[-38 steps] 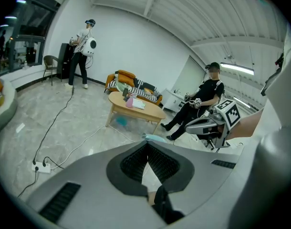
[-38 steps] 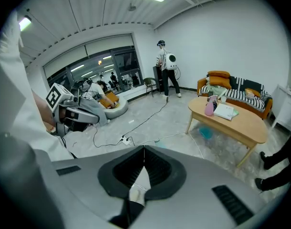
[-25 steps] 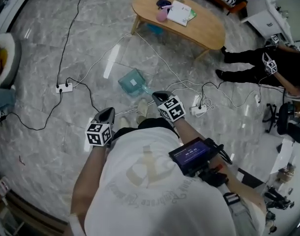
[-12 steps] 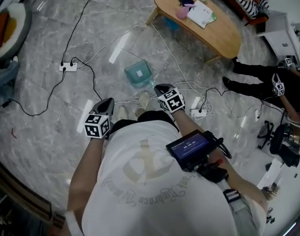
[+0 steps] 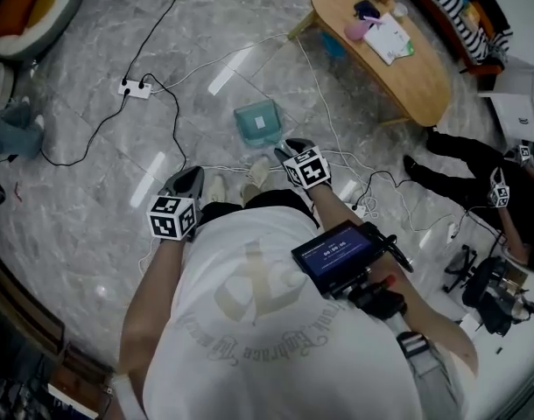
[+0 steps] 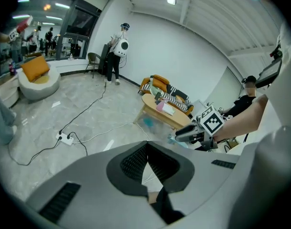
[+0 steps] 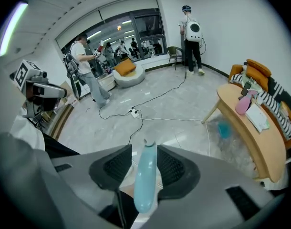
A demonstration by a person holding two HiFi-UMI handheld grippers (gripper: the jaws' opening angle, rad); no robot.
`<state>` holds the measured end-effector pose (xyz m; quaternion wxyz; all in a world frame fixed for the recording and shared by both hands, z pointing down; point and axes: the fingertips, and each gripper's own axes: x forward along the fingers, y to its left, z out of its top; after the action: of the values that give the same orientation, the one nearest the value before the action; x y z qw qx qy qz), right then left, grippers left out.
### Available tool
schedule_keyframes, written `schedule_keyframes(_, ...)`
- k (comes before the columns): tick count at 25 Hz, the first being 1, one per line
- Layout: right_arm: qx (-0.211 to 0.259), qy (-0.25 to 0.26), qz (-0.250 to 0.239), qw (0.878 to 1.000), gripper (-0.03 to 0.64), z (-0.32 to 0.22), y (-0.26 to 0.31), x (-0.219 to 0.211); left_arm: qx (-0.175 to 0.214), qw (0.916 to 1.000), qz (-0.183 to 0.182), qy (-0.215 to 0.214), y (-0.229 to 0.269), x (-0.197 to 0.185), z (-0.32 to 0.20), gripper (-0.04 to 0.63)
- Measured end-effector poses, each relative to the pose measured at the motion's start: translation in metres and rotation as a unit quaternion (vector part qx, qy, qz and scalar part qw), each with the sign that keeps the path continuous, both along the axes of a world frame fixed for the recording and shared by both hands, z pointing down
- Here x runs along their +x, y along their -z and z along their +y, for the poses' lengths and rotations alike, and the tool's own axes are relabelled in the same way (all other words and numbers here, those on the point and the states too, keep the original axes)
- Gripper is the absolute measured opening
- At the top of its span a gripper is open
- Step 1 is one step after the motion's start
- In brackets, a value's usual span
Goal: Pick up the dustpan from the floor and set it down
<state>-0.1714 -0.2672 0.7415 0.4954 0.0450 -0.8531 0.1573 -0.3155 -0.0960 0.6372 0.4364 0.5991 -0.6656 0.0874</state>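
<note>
The dustpan [image 5: 258,122] is lying on the marble floor [image 5: 92,217] just ahead of the right gripper [image 5: 292,146]. Its teal pan is being shown plainly only in the head view. There the handle is being covered by the gripper's nose, so the place where the two meet cannot be traced.

In the right gripper view the reverse is being shown. The pale blue handle [image 7: 145,175] is standing up between the jaws, while the pan is being hidden beneath the grey gripper body. These jaws have just been opening and are being held wide, with the handle between the pads. Whether either pad is brushing it cannot be told.

The left gripper [image 5: 190,178] is being held off to the left of the right one, well apart from the dustpan. Its tips are being pressed together with nothing between them, and only a sliver of floor is being seen below where they meet. In the left gripper view the dustpan is being reduced to a pale blur under the other gripper.

In the head view both forearms are being largely covered by the person's white shirt [image 5: 249,322].
</note>
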Motion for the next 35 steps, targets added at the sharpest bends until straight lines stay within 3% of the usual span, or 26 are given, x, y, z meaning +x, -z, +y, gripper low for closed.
schedule_keyframes(8, -0.020, 0.003, 0.047, 0.999, 0.229, 0.002, -0.038, 0.001, -0.022, 0.9990, -0.008, 0.038, 0.004, -0.004, 0.023, 0.012)
schedule_keyframes(17, -0.021, 0.016, 0.083, 0.996, 0.225, -0.002, -0.068, -0.008, -0.041, 0.9963, -0.012, 0.074, 0.003, -0.010, 0.038, 0.012)
schedule_keyframes(20, -0.008, 0.010, 0.090, 0.996, 0.170, 0.000, -0.072, -0.002, -0.041, 0.9961, -0.013, 0.077, 0.003, 0.003, 0.044, 0.012)
schedule_keyframes(25, 0.018, 0.020, 0.110, 0.994, 0.156, 0.016, -0.069, 0.008, -0.035, 0.9955, -0.021, 0.085, 0.012, 0.017, 0.069, 0.012)
schedule_keyframes(30, 0.007, 0.014, 0.126, 0.992, 0.151, 0.010, -0.074, 0.012, -0.038, 0.9953, -0.022, 0.086, 0.012, 0.017, 0.073, 0.012)
schedule_keyframes(35, 0.040, 0.012, 0.149, 0.988, 0.100, -0.011, -0.067, 0.023, -0.038, 0.9959, -0.022, 0.079, 0.016, 0.012, 0.069, 0.012)
